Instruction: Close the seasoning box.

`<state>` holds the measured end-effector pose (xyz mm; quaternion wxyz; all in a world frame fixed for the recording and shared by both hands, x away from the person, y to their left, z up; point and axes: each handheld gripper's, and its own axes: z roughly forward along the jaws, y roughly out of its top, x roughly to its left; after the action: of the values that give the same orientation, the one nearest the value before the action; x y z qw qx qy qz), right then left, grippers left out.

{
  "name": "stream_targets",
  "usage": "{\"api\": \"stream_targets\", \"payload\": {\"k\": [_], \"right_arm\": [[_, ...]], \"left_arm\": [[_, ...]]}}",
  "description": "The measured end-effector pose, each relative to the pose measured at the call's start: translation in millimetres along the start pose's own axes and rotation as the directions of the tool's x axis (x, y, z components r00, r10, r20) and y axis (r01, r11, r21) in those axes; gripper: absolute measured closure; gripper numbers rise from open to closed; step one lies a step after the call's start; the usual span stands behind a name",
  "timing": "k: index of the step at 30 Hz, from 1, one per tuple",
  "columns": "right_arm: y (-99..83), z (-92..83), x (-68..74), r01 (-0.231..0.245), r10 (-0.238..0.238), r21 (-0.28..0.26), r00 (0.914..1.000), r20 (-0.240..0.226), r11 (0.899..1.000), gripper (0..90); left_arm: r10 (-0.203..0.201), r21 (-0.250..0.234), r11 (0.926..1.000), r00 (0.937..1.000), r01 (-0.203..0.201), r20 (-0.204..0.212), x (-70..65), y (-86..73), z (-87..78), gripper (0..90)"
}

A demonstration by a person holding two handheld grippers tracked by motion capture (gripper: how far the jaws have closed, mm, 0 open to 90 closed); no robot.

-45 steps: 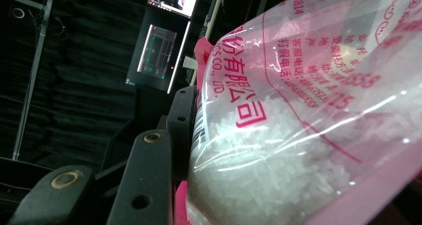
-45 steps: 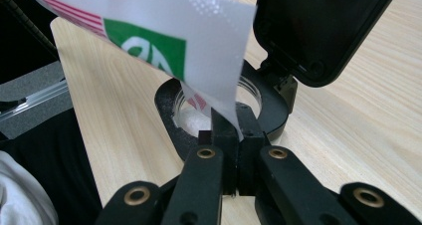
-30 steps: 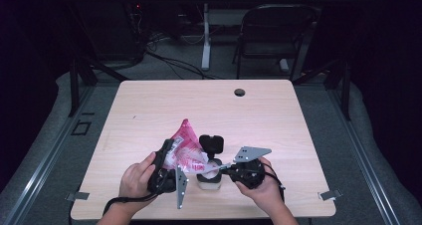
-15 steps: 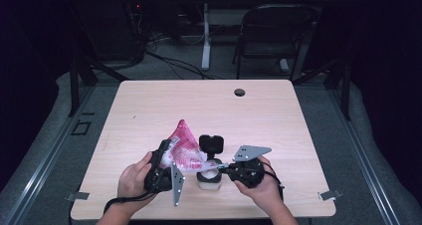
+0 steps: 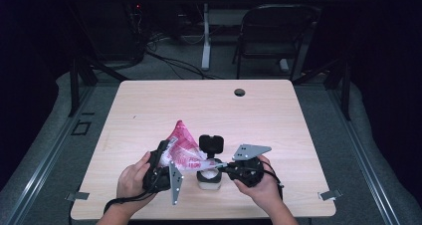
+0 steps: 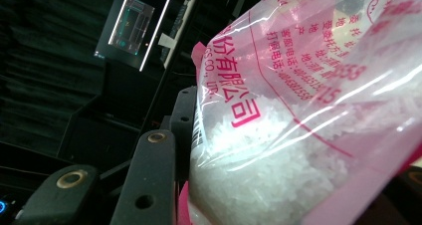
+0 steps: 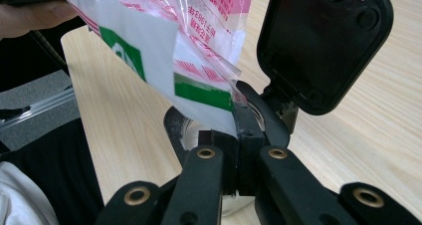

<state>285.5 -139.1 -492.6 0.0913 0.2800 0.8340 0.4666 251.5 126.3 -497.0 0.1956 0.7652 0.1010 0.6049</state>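
Observation:
A clear and pink plastic bag (image 5: 182, 146) of white grains is held tilted over a small clear jar (image 5: 209, 179) near the table's front edge. The jar's black flip lid (image 5: 211, 143) stands open behind it. My left gripper (image 5: 163, 154) is shut on the bag's upper part; in the left gripper view the bag (image 6: 298, 135) presses against one black finger (image 6: 183, 116). My right gripper (image 7: 240, 116) is shut on the bag's lower corner (image 7: 199, 93), just above the jar's rim (image 7: 174, 126), with the lid (image 7: 323, 46) right beside it.
The wooden table (image 5: 259, 115) has a round cable hole (image 5: 240, 92) near its far edge. A black folding chair (image 5: 271, 36) and cables stand on the floor beyond. Both hands sit close to the front edge.

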Motion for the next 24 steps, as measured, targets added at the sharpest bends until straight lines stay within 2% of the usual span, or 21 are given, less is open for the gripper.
{"api": "stream_targets", "payload": {"k": [24], "right_arm": [[5.2,-1.2,1.1,0.005,-0.005,-0.020,1.0000,-0.007,1.000,90.0]], "left_arm": [[-0.045,0.017,0.9989,0.9984,0.045,0.035,-0.7,-6.6,2.6,65.9]]}}
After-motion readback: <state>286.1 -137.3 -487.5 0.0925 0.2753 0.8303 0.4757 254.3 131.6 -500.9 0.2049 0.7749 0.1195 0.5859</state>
